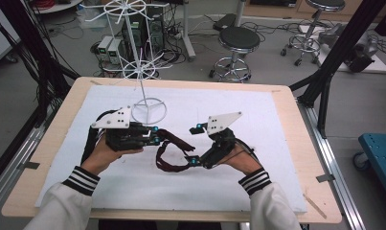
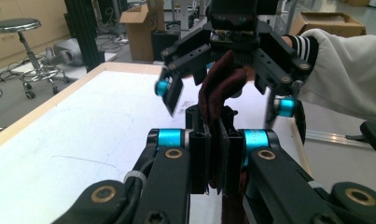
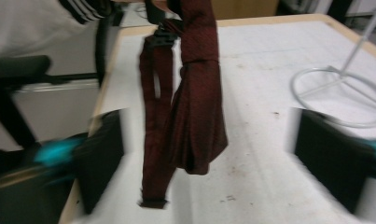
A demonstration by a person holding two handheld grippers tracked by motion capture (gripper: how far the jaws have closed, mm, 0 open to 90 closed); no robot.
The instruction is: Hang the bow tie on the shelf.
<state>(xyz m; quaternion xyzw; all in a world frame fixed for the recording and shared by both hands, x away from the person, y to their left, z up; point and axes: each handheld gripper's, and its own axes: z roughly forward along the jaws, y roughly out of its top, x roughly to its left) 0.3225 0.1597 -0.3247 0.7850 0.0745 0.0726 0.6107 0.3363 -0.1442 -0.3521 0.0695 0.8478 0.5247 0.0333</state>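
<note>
Dark red bow tie (image 3: 190, 102), white table cover (image 1: 277, 124)

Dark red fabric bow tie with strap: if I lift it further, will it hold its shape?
Probably not. The dark red fabric bow tie droops and folds below the shut left gripper, so it looks floppy and light. Its loose strap loops on the white mat and may drag.

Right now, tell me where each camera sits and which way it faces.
High view: above the person's side, facing forward and down on the table; forearms, left gripper, right gripper.
Left gripper view: rides the left gripper, faces the right gripper; fingers pinch the dark red bow tie.
Right gripper view: looks between its blurred, spread fingers at the wire stand.
All share the bow tie.
</note>
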